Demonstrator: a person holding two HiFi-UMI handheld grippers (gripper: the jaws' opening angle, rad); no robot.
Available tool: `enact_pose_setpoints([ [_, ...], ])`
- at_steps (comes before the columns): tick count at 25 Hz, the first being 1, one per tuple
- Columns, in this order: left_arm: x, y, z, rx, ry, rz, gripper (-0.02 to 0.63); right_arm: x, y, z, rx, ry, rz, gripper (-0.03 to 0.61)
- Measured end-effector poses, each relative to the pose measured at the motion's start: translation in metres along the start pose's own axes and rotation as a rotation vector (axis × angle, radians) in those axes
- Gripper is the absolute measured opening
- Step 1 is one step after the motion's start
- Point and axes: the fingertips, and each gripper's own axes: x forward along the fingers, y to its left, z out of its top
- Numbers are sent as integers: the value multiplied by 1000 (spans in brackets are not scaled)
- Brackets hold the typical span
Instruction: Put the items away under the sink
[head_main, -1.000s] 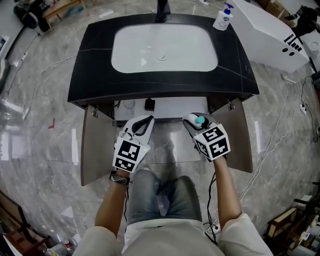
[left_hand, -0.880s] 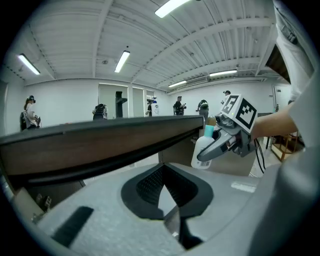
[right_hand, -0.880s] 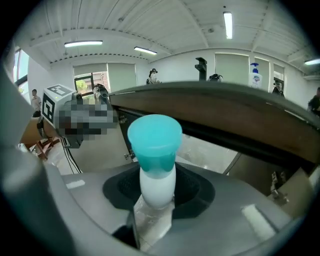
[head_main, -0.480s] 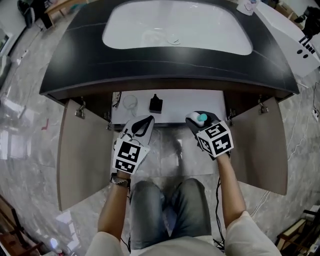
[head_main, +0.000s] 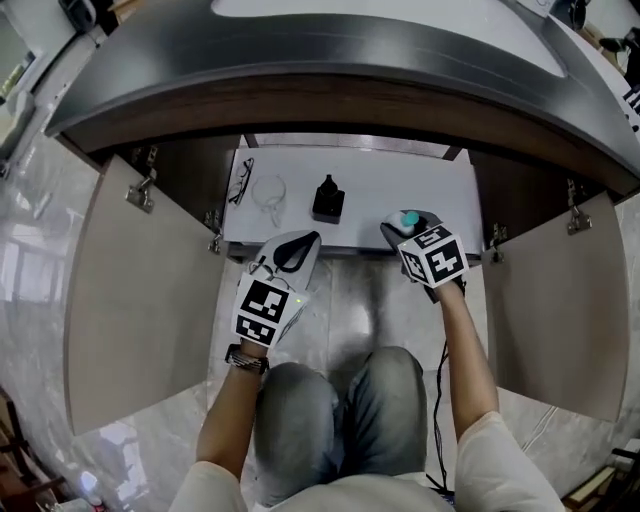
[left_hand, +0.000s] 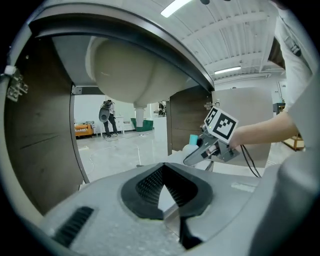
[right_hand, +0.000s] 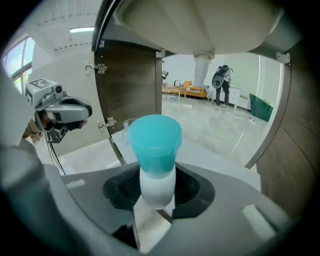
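Though small, bottle (right_hand: 158, 155): likely light, stiff, slick; hold white body.
Right gripper (head_main: 402, 229): jaws clamp bottle.
Left gripper (left_hand: 163, 171): jaws closed, empty.

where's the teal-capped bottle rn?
The teal-capped bottle is clamped in the right gripper, right of centre in the head view, over the front of the white under-sink shelf, right of the black object.

Head view steeply down on the cabinet (head_main: 400, 182); both gripper views low, close, into it.
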Motion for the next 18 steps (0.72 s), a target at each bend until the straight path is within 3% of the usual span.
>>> enact_pose_setpoints([
  [8, -2, 14, -24, -50, 7, 28, -3, 64, -18, -10, -28, 72, 16, 146],
  [18, -4, 13, -32, -41, 17, 7, -3, 122, -27, -28, -7, 153, 10, 146],
])
